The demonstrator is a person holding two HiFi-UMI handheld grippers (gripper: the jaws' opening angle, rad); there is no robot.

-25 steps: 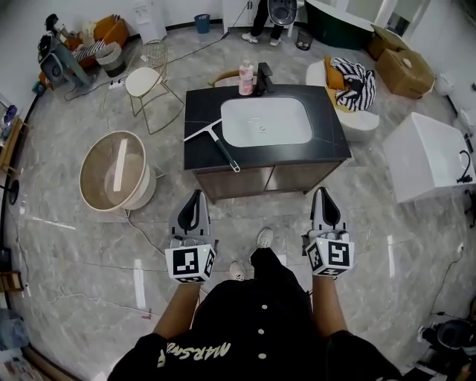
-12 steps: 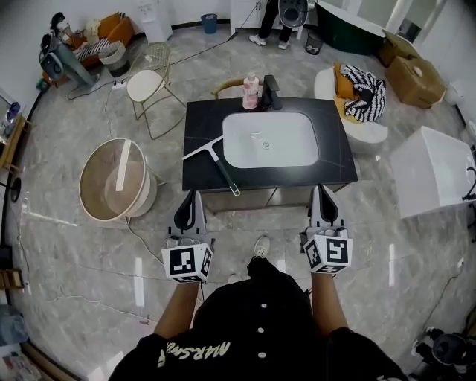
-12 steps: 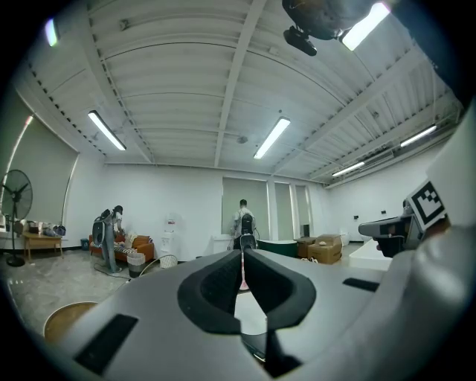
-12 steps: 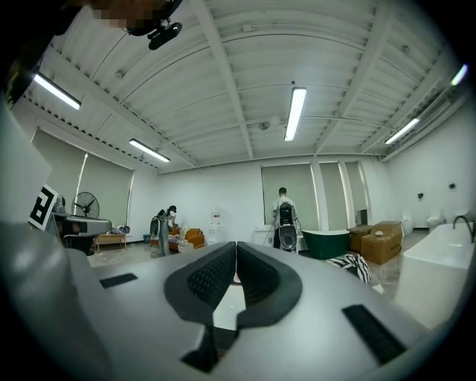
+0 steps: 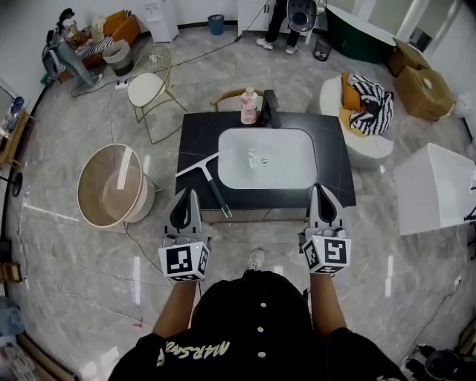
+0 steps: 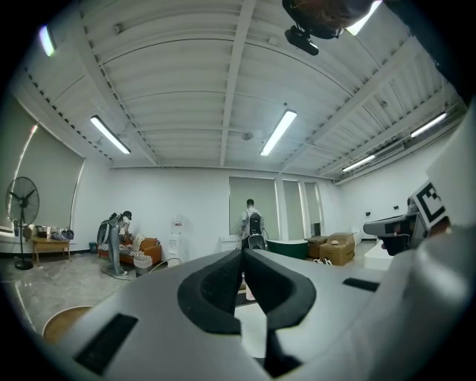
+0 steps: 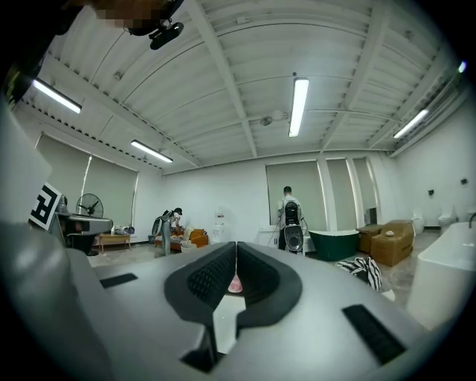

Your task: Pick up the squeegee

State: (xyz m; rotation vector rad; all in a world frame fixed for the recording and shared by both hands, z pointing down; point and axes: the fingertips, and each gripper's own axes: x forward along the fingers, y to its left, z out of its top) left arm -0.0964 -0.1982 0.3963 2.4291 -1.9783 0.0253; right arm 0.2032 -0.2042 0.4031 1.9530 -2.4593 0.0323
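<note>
The squeegee lies on the left side of the black vanity top, its white blade toward the sink and its black handle slanting toward the front edge. My left gripper is shut and empty, level, just in front of the vanity's front left, a little left of the handle end. My right gripper is shut and empty, level, at the vanity's front right edge. In the gripper views each pair of jaws meets at the tip with nothing between them; the squeegee is hidden there.
A white sink basin fills the vanity's middle, with a pink bottle and black faucet behind. A round beige tub stands on the floor at left, a white chair behind it, a white box at right. A person stands far back.
Both grippers and I have moved forward toward the vanity; it has come closer, and the gripper tips now reach its front edge. Jaws stayed shut.
</note>
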